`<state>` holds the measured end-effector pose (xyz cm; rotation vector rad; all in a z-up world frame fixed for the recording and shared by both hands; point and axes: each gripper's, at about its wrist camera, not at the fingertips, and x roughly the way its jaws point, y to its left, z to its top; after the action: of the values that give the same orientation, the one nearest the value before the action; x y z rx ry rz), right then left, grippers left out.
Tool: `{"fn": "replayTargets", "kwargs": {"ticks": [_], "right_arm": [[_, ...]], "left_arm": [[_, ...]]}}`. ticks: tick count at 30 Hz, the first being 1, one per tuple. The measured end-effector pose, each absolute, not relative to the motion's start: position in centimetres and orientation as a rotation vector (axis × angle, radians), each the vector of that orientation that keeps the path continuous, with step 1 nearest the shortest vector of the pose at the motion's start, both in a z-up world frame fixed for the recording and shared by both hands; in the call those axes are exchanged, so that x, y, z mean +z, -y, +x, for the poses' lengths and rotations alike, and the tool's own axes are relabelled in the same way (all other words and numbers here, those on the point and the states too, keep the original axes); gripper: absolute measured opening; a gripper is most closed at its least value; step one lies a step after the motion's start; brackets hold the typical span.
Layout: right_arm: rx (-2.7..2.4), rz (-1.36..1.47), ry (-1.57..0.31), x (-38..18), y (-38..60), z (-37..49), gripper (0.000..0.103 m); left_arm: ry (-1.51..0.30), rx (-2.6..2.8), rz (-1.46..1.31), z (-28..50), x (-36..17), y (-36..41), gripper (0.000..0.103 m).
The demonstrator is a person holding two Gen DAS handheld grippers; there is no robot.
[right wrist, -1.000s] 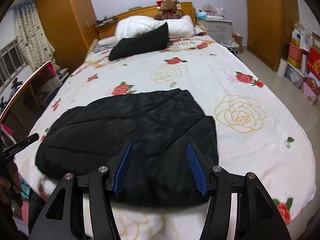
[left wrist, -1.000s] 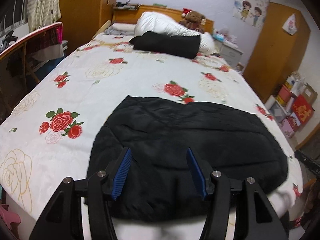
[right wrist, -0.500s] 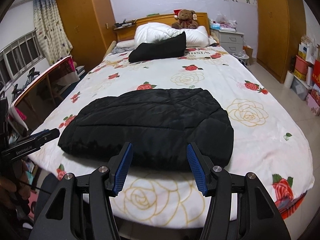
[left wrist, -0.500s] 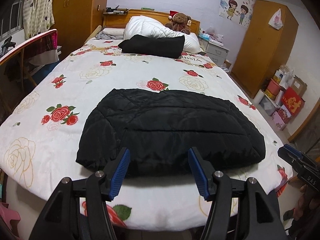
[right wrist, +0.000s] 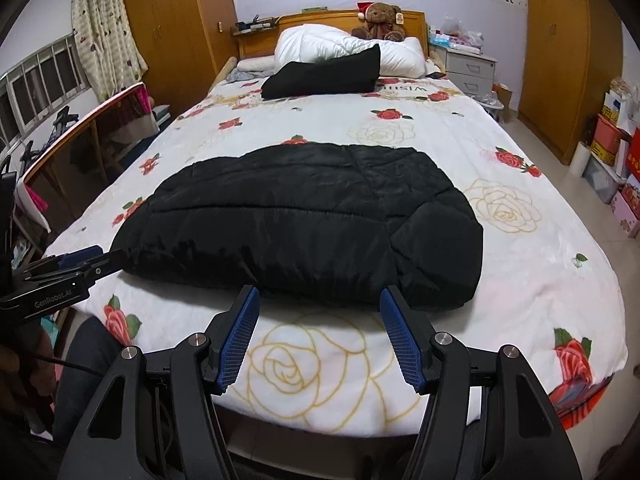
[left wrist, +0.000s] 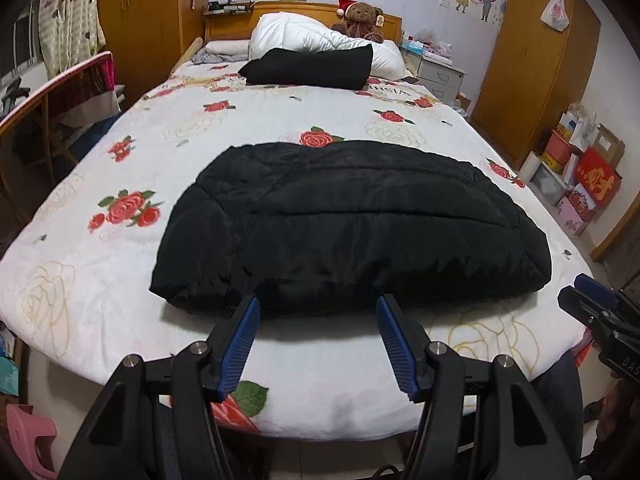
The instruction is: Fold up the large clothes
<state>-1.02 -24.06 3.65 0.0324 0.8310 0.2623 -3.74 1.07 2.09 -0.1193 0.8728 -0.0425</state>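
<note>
A black quilted jacket (left wrist: 348, 224) lies folded into a wide flat bundle near the foot of the bed; it also shows in the right wrist view (right wrist: 304, 220). My left gripper (left wrist: 318, 308) is open and empty, held back off the bed's foot edge, just short of the jacket's near edge. My right gripper (right wrist: 320, 298) is open and empty, also off the foot edge, before the jacket's right half. Each gripper shows in the other's view: the right one (left wrist: 596, 300) at the right edge, the left one (right wrist: 80, 264) at the left edge.
The bed (left wrist: 280, 120) has a white rose-print cover. A second folded black garment (left wrist: 308, 68), a white duvet (left wrist: 320, 36) and a teddy bear (left wrist: 360, 16) lie at the headboard. Wardrobes stand left and right, boxes (left wrist: 584, 176) on the floor right, a pink stool (left wrist: 28, 436) bottom left.
Both grippers have pulled back from over the jacket to beyond the bed's foot edge. The jacket lies still, folded, with nothing holding it.
</note>
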Motion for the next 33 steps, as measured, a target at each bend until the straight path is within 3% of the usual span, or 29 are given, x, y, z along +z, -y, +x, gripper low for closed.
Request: {"fn": "replayTargets", "kwargs": {"ticks": [33], "right_arm": [[0.277, 0.03, -0.854, 3.1, 23.52, -1.02, 0.063]], "left_arm": [[-0.876, -0.03, -0.12, -3.68, 1.64, -1.12, 0.063]]}}
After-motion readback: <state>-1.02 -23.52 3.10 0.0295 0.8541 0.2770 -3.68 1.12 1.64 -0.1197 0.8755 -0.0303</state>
